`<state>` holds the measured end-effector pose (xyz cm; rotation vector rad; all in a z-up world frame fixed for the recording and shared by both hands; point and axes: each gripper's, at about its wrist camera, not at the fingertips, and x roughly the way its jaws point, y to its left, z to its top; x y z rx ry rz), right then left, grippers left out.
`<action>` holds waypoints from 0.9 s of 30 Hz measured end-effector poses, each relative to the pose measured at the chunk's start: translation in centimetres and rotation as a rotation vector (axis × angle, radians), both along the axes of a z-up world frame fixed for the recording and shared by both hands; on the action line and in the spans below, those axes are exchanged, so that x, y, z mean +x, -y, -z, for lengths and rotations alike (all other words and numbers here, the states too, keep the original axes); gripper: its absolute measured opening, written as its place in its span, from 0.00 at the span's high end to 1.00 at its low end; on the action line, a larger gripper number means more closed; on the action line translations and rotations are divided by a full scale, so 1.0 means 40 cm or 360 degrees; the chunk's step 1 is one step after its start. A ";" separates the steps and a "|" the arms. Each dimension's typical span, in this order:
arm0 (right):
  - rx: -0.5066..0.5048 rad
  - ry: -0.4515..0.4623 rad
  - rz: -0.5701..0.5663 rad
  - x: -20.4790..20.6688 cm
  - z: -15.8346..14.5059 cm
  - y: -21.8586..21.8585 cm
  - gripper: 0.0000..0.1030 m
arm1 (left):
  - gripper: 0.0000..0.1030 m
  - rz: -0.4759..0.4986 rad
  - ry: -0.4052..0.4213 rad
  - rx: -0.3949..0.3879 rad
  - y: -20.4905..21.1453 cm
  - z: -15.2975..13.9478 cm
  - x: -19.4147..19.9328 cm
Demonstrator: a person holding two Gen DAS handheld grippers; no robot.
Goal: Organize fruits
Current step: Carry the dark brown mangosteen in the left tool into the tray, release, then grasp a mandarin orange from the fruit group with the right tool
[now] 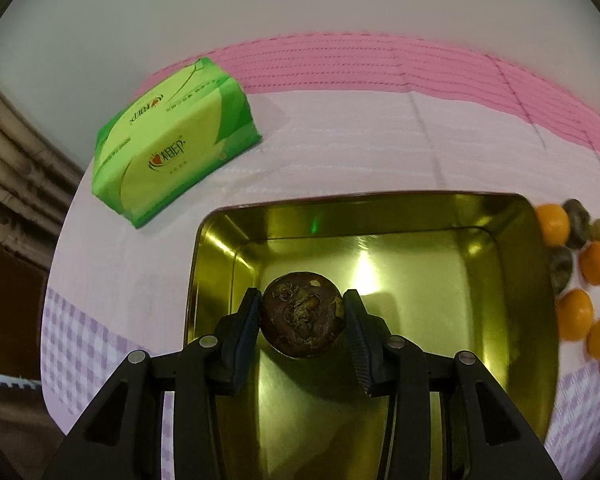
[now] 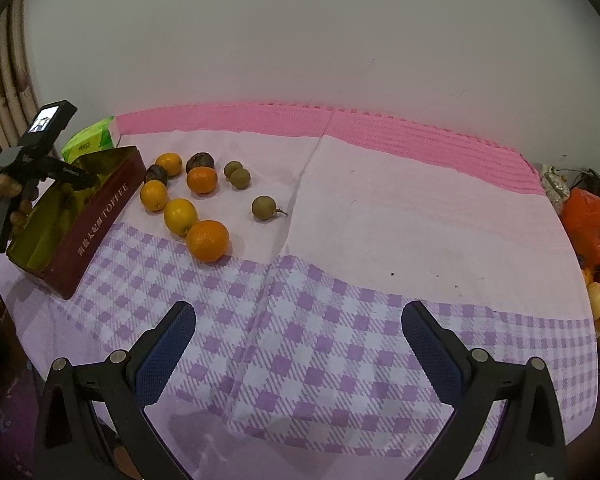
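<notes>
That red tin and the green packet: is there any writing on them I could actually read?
"TOFFEE": pale letters on the red side of the tin, after a row of Chinese characters too small to read.
Green tissue packet: an orange logo and lines of small print, all too blurred to read.
No other readable text shows.

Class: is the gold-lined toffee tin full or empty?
Nearly empty: the toffee tin shows bare gold floor, with only the dark fruit clamped in the left gripper above it.
</notes>
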<state>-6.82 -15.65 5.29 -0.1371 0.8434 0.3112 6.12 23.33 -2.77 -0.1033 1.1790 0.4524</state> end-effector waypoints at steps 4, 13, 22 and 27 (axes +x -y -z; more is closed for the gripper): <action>0.0013 -0.0004 -0.0036 0.010 0.001 -0.017 0.01 | 0.57 0.0015 0.0004 0.0021 -0.012 0.010 0.016; 0.0124 0.0085 -0.0318 0.050 -0.013 -0.115 0.01 | 0.46 0.0018 0.0157 -0.0033 0.040 -0.070 -0.063; 0.0100 0.0047 -0.0428 0.139 0.044 -0.181 0.08 | 0.34 0.0018 0.0358 -0.0072 0.193 -0.186 -0.260; 0.0089 -0.0011 -0.0447 0.172 0.069 -0.193 0.12 | 0.29 -0.0104 0.0406 -0.0050 0.239 -0.216 -0.395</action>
